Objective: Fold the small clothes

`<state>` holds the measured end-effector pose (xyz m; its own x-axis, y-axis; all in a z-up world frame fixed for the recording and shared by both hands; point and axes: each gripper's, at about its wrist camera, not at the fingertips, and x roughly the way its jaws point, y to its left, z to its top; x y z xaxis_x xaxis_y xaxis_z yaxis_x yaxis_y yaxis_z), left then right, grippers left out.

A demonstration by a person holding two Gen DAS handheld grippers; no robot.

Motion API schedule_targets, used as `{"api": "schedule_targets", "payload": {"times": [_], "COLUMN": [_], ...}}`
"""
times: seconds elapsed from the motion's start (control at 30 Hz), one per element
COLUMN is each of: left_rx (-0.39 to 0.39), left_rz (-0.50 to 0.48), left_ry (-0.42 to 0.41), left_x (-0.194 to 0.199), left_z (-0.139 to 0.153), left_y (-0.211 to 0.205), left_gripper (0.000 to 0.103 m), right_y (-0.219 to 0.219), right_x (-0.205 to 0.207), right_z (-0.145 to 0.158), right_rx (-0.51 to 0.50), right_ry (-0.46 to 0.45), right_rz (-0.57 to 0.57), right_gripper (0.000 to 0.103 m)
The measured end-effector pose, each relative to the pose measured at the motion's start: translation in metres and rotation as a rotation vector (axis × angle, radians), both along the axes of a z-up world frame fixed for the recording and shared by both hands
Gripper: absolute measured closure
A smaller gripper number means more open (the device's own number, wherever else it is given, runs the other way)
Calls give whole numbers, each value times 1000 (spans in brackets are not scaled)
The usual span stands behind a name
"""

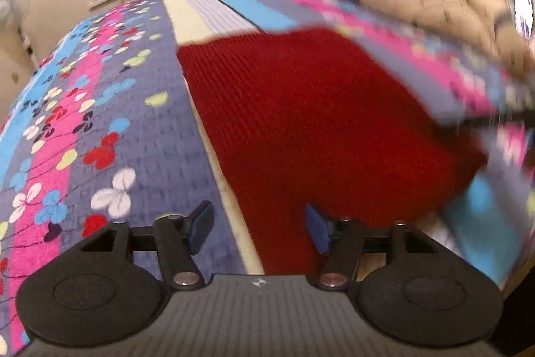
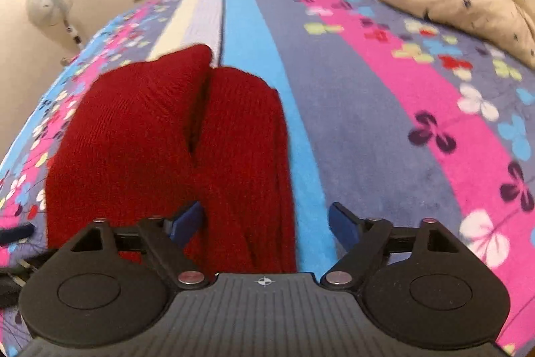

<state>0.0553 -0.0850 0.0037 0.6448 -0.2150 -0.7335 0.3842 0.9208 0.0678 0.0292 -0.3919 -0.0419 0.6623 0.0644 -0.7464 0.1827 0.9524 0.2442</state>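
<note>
Here | red knit garment (image 2: 167, 139) on bedspread (image 2: 367, 122) | both hand-held grippers agape

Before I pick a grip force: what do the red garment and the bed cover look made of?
The red garment looks like a soft, matte knit, probably wool or acrylic: fine ribbed rows show across it. The bed cover looks like a plush, quilted printed fabric, with a fuzzy surface and stitched dimples; fibre cannot be told.
</note>
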Motion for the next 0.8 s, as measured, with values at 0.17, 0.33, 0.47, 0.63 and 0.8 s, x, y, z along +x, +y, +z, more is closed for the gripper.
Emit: {"api": "schedule_targets", "payload": {"times": [0.17,0.33,0.47,0.63,0.8], "left_rx": [-117,-188,-337,-514,-453], "left_rz": [136,229,241,252,185], "left_ry": [-75,40,202,340,242], "left_x": [55,123,164,198,192], "left_z": [35,24,-11,-42,-22], "left_y": [11,15,20,28,25], "left_gripper": [11,9,3,6,41], "right_y": [-1,7,11,11,29], "right_x": [13,21,24,29,29], "right_z": [-12,-14,-16,-20,-13], "right_rx": [43,34,13,45,37], "right_ry": [53,78,82,81,27], "right_rz": [-15,-17,0,13,67], "right_gripper": [9,5,5,8,41]}}
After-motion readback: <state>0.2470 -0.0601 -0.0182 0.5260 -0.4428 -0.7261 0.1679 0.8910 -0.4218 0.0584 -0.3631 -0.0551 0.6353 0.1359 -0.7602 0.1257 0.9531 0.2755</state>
